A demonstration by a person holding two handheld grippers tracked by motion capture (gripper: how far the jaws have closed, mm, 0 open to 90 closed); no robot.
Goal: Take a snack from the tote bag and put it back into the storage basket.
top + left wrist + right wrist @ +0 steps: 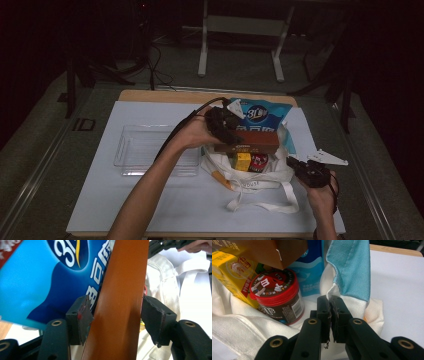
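Note:
A white cloth tote bag [260, 179] lies open on the table. Over its mouth a long brown box [252, 141] hangs level, with my left gripper [234, 136] shut on it. In the left gripper view the box [122, 290] runs between both pads. Behind it stands a blue pouch [262, 116]. Inside the bag sit a yellow carton [242, 161] and a red-lidded candy jar [258, 161]. My right gripper [296, 164] is shut on the bag's right rim [347, 272], holding the fabric up beside the jar [278, 297].
A clear plastic tray [145, 150] stands to the left of the bag on the white sheet [150, 205]. The bag's straps [265, 205] trail toward the front edge. A metal frame [240, 30] stands on the floor beyond the table.

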